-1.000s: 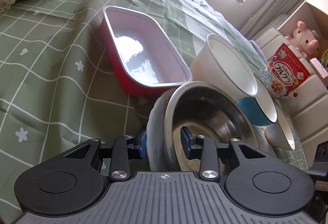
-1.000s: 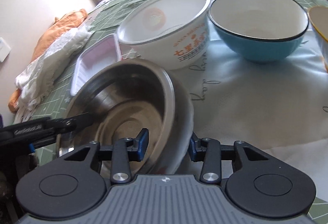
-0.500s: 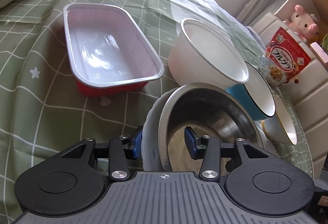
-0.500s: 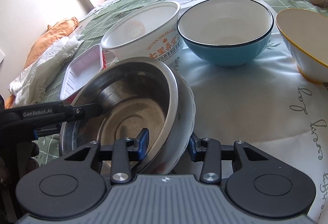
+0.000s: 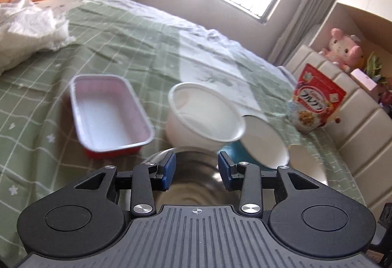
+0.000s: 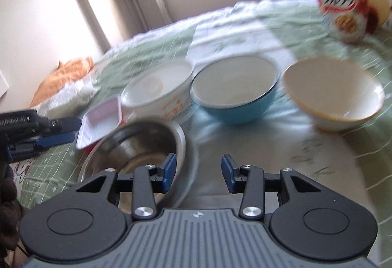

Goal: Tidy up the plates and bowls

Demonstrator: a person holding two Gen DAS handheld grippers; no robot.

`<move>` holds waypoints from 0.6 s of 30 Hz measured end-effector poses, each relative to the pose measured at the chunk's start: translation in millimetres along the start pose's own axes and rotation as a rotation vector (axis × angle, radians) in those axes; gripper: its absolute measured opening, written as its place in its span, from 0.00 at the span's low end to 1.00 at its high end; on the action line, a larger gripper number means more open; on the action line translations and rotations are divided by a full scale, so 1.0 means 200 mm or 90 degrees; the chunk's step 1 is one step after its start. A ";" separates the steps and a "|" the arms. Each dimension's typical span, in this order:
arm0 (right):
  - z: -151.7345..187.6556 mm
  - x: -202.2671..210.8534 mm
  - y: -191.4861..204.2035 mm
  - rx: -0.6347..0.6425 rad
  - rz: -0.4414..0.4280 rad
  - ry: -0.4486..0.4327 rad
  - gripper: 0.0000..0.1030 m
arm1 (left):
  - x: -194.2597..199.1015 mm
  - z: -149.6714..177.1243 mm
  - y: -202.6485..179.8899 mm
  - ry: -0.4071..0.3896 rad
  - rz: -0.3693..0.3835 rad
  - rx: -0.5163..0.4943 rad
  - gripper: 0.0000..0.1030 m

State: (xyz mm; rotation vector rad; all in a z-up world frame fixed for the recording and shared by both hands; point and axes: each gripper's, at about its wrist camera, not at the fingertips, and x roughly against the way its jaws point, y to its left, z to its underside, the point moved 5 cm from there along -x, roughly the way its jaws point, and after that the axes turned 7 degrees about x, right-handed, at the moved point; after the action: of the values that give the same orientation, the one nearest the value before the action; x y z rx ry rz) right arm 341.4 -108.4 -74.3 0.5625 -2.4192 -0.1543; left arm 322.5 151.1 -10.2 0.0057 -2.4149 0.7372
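- Bedroom, bright window behind; the work surface is a bed with a green checked cover and a white printed cloth over part of it. Both views are motion-blurred.
- Steel bowl (image 6: 137, 148) sits on the cover at the near edge, in front of a row of 3 bowls: white paper bowl (image 6: 159, 94), blue bowl (image 6: 235, 96), yellow-rimmed bowl (image 6: 330, 96). Red tray (image 5: 110, 116) lies just left of the paper bowl.
- Right gripper (image 6: 199, 173): released. Its left pad is over the steel bowl's inside and the bowl wall stands between the pads, but there is a clear gap to the right pad.
- Left gripper (image 5: 197, 171): jaws closing, nothing pinched; the bowl's interior shows below and beyond the pads.
- Key relation: the steel bowl lies low and left of the right gripper's centre line. It's round, so no long axis. My read is that the right hand is nearer.
- Only the right view shows the left gripper apart from the bowl rim, near the tray corner, and shows the yellow-rimmed bowl whole. Only the left view shows the tray's full length.
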 end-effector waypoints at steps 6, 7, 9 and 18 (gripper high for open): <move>-0.06 0.26 -0.34 0.064 0.134 -0.034 0.65 | -0.18 0.09 -0.48 0.021 0.126 -0.034 0.38; -0.08 0.27 -0.39 0.073 0.163 -0.030 0.66 | -0.21 0.12 -0.54 0.033 0.140 -0.039 0.38; -0.11 0.29 -0.49 0.079 0.190 -0.036 0.66 | -0.27 0.19 -0.61 0.059 0.156 -0.039 0.38; -0.21 0.05 -1.05 -0.101 0.122 0.014 0.66 | -0.62 0.34 -0.69 0.142 0.107 0.008 0.38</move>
State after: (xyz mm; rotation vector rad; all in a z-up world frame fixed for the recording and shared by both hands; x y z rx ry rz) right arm 435.4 -300.8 -86.1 0.2586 -2.3965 -0.2548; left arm 410.2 -20.9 -53.6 -0.2640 -2.2152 0.7850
